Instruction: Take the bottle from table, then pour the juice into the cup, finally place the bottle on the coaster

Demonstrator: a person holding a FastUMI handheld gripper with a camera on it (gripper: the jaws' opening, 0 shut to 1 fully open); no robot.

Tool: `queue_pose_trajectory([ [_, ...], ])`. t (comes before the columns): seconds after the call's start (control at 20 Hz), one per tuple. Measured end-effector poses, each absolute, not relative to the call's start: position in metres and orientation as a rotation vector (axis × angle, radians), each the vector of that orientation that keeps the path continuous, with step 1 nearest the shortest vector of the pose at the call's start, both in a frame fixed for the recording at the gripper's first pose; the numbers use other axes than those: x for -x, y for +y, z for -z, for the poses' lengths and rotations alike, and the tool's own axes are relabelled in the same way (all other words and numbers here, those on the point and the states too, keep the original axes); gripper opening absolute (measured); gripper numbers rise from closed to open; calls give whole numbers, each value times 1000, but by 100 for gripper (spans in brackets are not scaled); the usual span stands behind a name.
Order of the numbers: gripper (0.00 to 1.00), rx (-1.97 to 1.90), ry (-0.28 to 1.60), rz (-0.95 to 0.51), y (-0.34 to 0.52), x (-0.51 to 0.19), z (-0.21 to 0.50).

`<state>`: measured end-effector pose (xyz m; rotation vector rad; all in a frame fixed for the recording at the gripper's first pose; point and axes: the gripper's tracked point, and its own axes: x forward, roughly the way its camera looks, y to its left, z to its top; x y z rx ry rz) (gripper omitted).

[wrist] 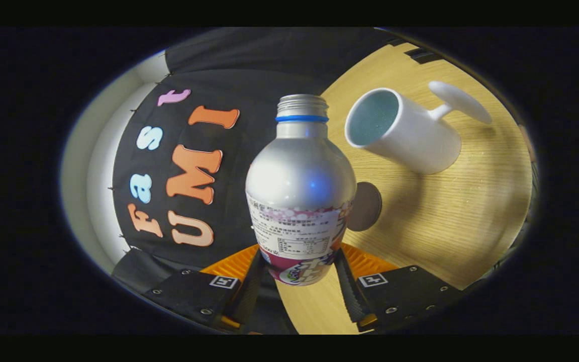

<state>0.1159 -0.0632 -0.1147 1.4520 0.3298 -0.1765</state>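
Gripper view: claw clamped on the bottle, both fingers pressing its labelled lower body from either side, low centre of the frame. Bottle is uncapped, silver, blue ring at the neck, and looks lifted off the tabletop, tilted with the whole view. Cup, white with a handle, sits upper right of the frame, mouth facing the camera, near the bottle neck but apart from it. Coaster, a dark round disc, lies mid-frame just right of the bottle, partly hidden behind it.

Step, as I judge it: take is done, pour is starting or about to; bottle mouth not yet over the cup. Next move calls for shifting the neck right, over the cup rim, then tipping further, slowly so the cup isn't knocked.

Room: bare wood right of and below the cup, plenty of space. Tabletop edge runs diagonally behind the bottle against the black cloth wall; the coaster lies close to that edge.
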Motion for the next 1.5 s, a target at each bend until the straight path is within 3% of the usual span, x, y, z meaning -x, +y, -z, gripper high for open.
queue_pose_trajectory([
  [1.5,72,-1749,336,249,-82,-136,93],
])
